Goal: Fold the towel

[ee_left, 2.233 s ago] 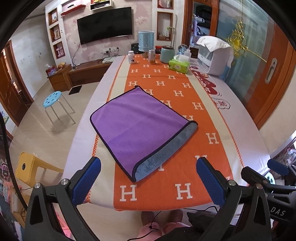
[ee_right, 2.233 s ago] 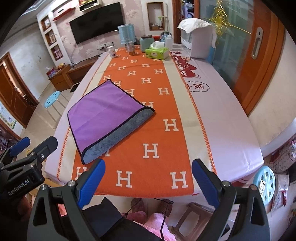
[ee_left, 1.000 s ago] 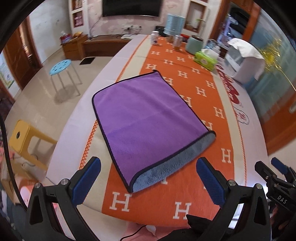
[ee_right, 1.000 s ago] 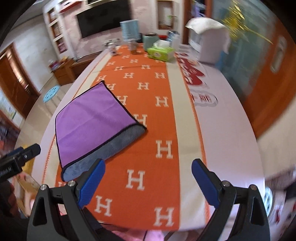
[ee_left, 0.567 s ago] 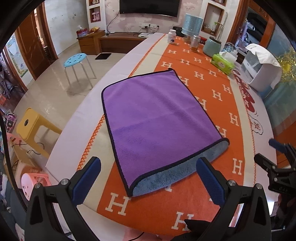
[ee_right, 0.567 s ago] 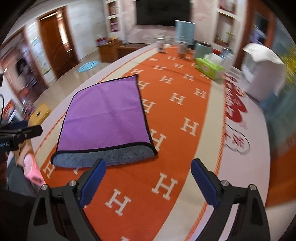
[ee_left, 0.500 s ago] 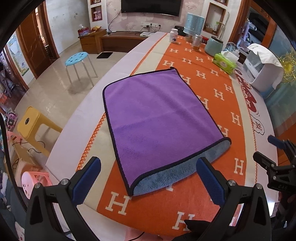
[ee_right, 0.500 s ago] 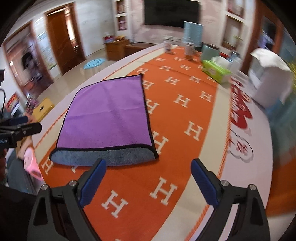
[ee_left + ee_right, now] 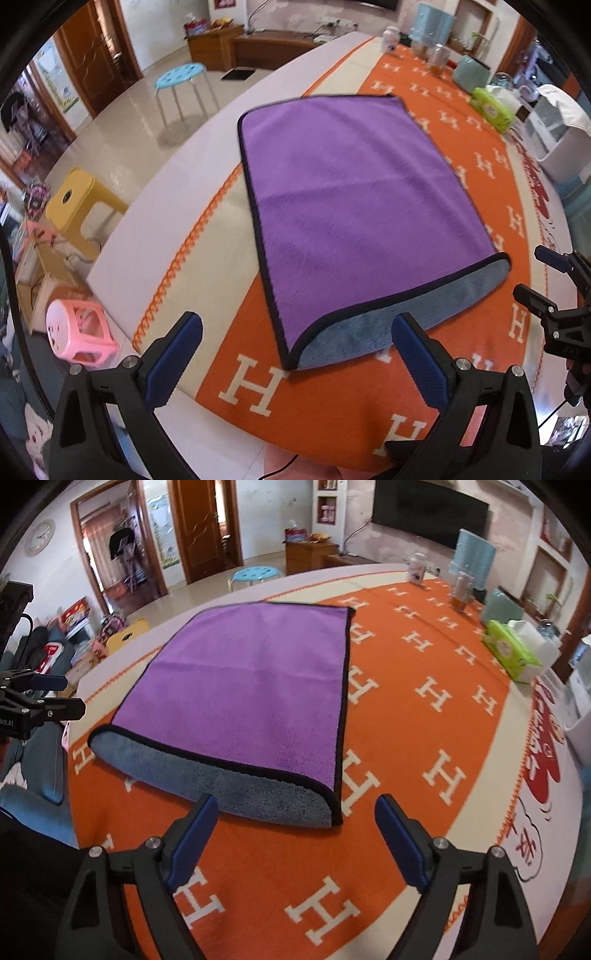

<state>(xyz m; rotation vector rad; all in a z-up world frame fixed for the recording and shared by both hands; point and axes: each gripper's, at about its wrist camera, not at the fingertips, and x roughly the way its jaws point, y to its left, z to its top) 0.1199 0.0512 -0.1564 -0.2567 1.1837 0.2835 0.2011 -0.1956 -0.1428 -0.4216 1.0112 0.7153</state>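
Nearest in the left wrist view, the left gripper has its black plastic arms spread wide, the dimpled blue rubber pads at 7 and 5 o'clock pinching nothing. The right gripper is likewise spread and empty, and shows again at 3 o'clock of the left view.

Just beyond both lies the towel, a plush purple rectangle with rounded corners and thin black piping, flat on the tablecloth. Its fuzzy grey underside shows as a band along the near edge, so the layers sit slightly offset. The cloth is a woven orange runner with cream H letters, cream borders and a zigzag orange trim.

Farther off, at 1 o'clock, a green tissue pack, a glass jar and a pale blue cylinder stand near the table's far end
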